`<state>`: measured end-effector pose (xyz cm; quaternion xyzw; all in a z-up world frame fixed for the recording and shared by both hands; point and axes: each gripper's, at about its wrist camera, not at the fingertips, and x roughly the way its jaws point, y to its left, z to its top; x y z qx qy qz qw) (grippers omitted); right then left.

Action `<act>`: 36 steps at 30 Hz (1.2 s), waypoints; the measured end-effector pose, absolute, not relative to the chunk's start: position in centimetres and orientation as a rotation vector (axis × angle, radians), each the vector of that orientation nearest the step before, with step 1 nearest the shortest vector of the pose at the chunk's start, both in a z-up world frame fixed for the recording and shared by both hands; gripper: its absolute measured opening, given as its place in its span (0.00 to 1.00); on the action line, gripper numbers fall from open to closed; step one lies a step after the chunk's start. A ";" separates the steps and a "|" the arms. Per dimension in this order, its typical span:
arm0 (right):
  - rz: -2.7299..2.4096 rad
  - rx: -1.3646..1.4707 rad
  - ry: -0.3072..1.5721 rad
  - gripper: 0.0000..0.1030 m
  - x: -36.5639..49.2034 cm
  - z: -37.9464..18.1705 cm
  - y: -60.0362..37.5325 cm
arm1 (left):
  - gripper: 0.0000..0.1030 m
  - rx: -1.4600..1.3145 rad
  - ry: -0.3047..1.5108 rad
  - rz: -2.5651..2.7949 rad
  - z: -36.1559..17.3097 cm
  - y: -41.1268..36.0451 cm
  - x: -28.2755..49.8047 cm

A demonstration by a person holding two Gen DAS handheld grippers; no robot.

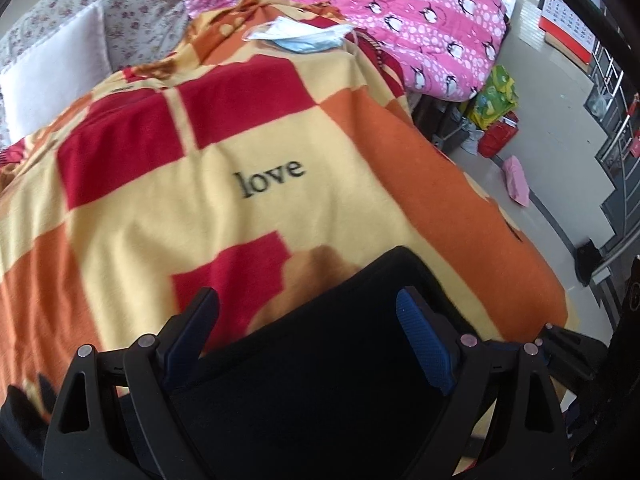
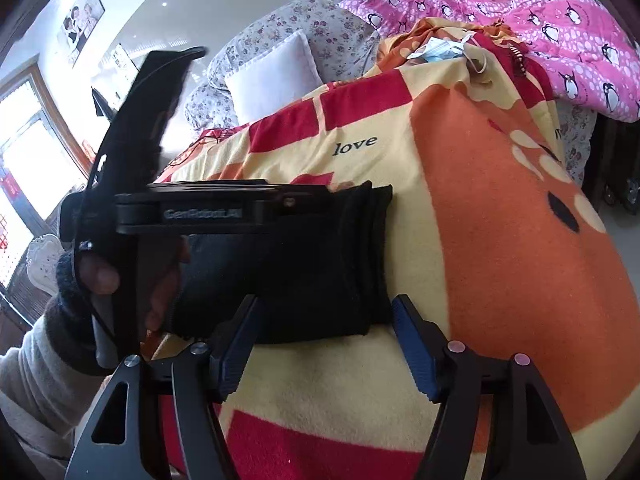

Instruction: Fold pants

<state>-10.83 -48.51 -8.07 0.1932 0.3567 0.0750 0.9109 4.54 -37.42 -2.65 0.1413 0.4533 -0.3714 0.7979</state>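
The black pants [image 2: 312,264] lie folded into a compact stack on the red, orange and yellow blanket [image 2: 500,240]. In the left wrist view the pants [image 1: 320,360] fill the lower middle. My left gripper [image 1: 308,304] is open, its blue-padded fingers [image 1: 424,344] spread above the pants. The left gripper body [image 2: 200,208] also shows in the right wrist view, over the stack's left part. My right gripper [image 2: 324,308] is open at the stack's near edge, holding nothing.
A face mask [image 1: 300,34] lies at the blanket's far end. A pink penguin quilt [image 1: 400,8] and a white pillow [image 1: 56,76] lie behind. The bed edge drops to the floor on the right, with bags [image 1: 496,100] there.
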 end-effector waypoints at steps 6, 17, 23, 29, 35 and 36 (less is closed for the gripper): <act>0.176 0.436 0.701 0.68 -10.7 -8.3 -48.9 | 0.88 0.353 0.998 -0.898 -3.5 -40.4 3.9; 0.189 0.484 0.694 0.15 -9.6 -9.0 -48.7 | 0.27 0.420 0.941 -0.972 -3.3 -41.9 2.3; 0.243 0.417 0.631 0.12 -9.6 -4.9 -46.6 | 0.18 0.268 0.921 -1.011 1.1 -37.9 3.1; 0.380 0.300 0.564 0.12 -8.2 0.0 -41.2 | 0.18 0.174 0.833 -0.893 6.4 -29.7 4.4; 0.563 0.210 0.589 0.12 -6.0 0.9 -33.2 | 0.18 0.129 0.825 -0.674 6.3 -19.1 5.0; 0.592 0.197 0.611 0.12 -5.3 0.3 -31.5 | 0.18 0.129 0.830 -0.636 5.8 -17.7 5.1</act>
